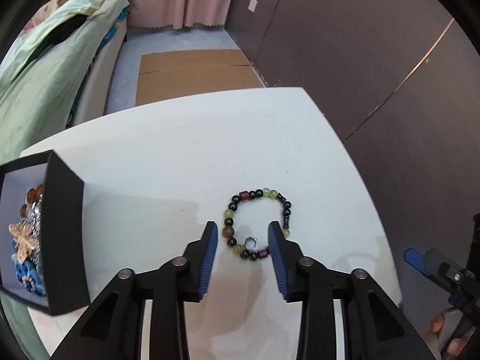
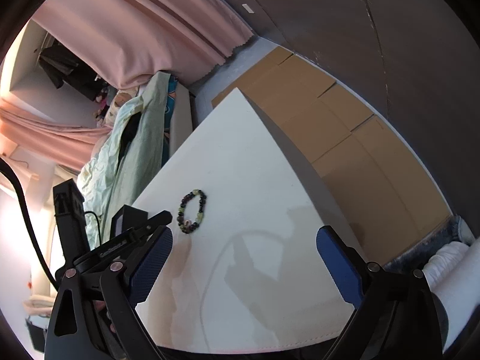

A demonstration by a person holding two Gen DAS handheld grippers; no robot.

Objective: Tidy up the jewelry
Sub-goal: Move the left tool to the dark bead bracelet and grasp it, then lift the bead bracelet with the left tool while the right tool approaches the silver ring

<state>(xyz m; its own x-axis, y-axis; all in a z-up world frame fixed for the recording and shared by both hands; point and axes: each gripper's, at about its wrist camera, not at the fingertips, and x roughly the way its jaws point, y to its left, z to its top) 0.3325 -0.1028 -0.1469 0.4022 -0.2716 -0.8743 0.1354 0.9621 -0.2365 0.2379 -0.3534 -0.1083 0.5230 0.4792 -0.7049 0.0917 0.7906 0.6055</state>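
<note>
A beaded bracelet (image 1: pixel 256 225) of black, yellow-green, maroon and brown beads with a small silver ring lies flat on the white table (image 1: pixel 168 162). My left gripper (image 1: pixel 243 229) is open just above the table, its blue-padded fingers on either side of the bracelet's near edge. A black jewelry box (image 1: pixel 64 234) with a white inside stands open at the left and holds several pieces. My right gripper (image 2: pixel 244 240) is open and empty over the table's near side; the bracelet (image 2: pixel 193 212) lies ahead of it to the left.
The right gripper shows at the right edge of the left wrist view (image 1: pixel 444 273). Flattened cardboard (image 1: pixel 195 75) lies on the floor beyond the table. A bed with green bedding (image 1: pixel 39 90) stands at the left. A dark wall (image 1: pixel 390 60) runs along the right.
</note>
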